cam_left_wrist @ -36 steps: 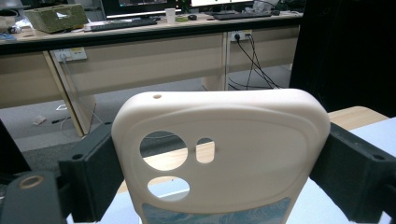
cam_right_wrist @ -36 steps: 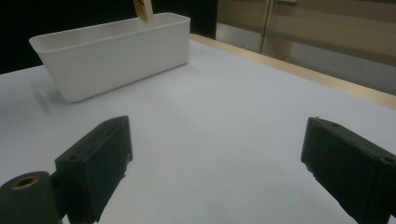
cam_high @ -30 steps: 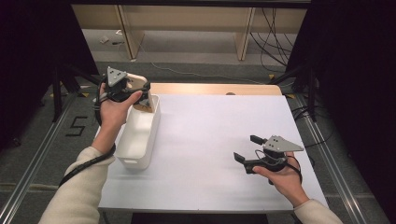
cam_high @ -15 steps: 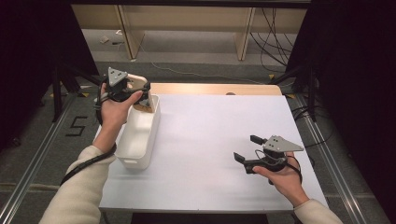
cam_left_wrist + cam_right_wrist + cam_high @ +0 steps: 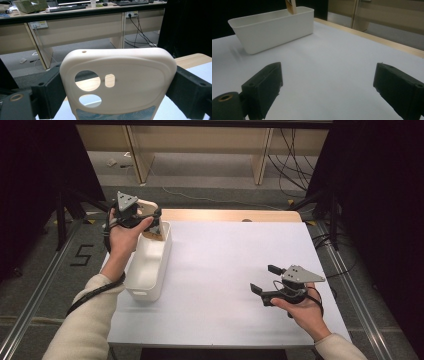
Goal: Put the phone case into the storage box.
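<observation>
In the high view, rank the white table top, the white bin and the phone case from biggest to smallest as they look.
1. white table top
2. white bin
3. phone case, partly hidden by the left gripper clamping it, so really a bit bigger than it looks.

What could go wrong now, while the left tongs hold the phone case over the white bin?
The left tongs grip the phone case only by its side edges, so it may slip or twist. It hangs at the far end of the white bin, near the rim, so it might catch the wall or fall outside.
</observation>
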### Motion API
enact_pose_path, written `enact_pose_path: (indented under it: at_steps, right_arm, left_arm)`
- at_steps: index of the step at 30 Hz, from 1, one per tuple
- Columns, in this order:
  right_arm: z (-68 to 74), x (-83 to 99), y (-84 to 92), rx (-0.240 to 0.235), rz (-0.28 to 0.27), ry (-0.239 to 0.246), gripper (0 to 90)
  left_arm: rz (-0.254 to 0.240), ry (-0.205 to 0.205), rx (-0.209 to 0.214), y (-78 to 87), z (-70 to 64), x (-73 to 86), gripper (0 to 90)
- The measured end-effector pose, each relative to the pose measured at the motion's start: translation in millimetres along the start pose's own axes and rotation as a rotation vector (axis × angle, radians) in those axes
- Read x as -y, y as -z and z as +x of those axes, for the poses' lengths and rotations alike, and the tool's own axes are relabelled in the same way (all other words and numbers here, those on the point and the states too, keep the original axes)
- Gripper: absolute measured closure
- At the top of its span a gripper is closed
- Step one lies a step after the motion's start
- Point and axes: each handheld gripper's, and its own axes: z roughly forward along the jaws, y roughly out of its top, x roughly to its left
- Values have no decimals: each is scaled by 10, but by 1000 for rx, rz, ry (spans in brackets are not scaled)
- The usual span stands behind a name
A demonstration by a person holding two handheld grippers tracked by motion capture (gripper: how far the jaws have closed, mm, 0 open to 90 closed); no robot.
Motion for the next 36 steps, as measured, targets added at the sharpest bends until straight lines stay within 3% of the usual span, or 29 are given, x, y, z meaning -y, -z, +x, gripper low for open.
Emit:
enact_pose_path:
  at_steps: [36]
  right_arm:
    - [-2, 0, -1, -4, -4, -3, 98]
  left_arm:
    - [41, -3, -2, -173, 6, 36, 104]
